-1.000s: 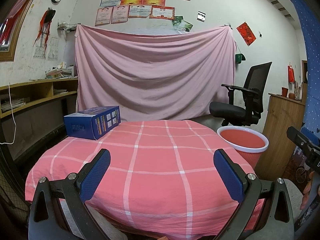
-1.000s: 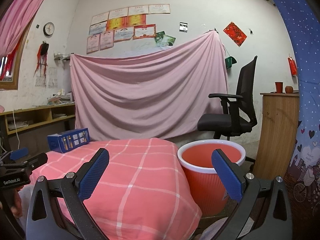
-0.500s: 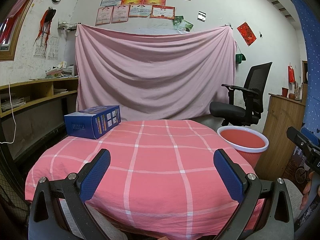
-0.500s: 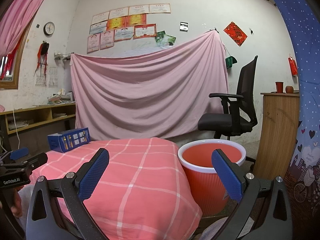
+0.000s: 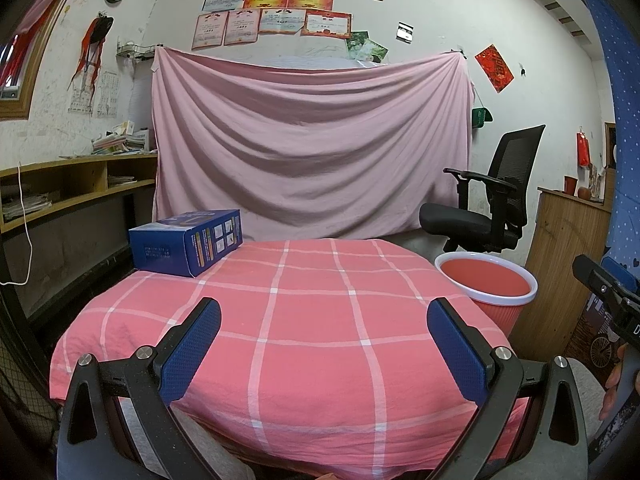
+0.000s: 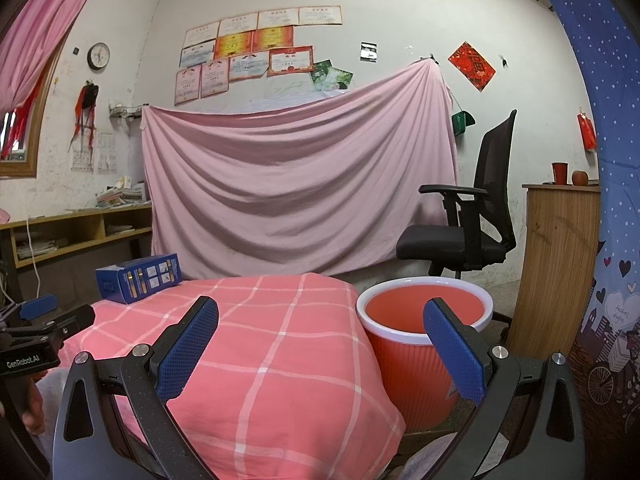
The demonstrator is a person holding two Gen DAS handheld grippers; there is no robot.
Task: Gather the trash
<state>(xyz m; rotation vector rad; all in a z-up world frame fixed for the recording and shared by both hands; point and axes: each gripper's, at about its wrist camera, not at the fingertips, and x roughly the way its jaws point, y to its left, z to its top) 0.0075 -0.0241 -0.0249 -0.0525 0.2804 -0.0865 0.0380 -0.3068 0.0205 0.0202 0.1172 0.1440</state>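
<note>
A blue cardboard box (image 5: 186, 241) lies on the far left corner of the table with the pink checked cloth (image 5: 304, 320); it also shows in the right wrist view (image 6: 138, 278). A red bin with a white rim (image 5: 486, 292) stands on the floor right of the table, and shows in the right wrist view (image 6: 416, 344). My left gripper (image 5: 324, 344) is open and empty, held over the table's near edge. My right gripper (image 6: 320, 344) is open and empty, between the table's right edge and the bin.
A black office chair (image 5: 488, 208) stands behind the bin. A wooden cabinet (image 6: 560, 264) is at the right. Wooden shelves (image 5: 68, 188) run along the left wall. A pink sheet (image 5: 312, 152) hangs on the back wall.
</note>
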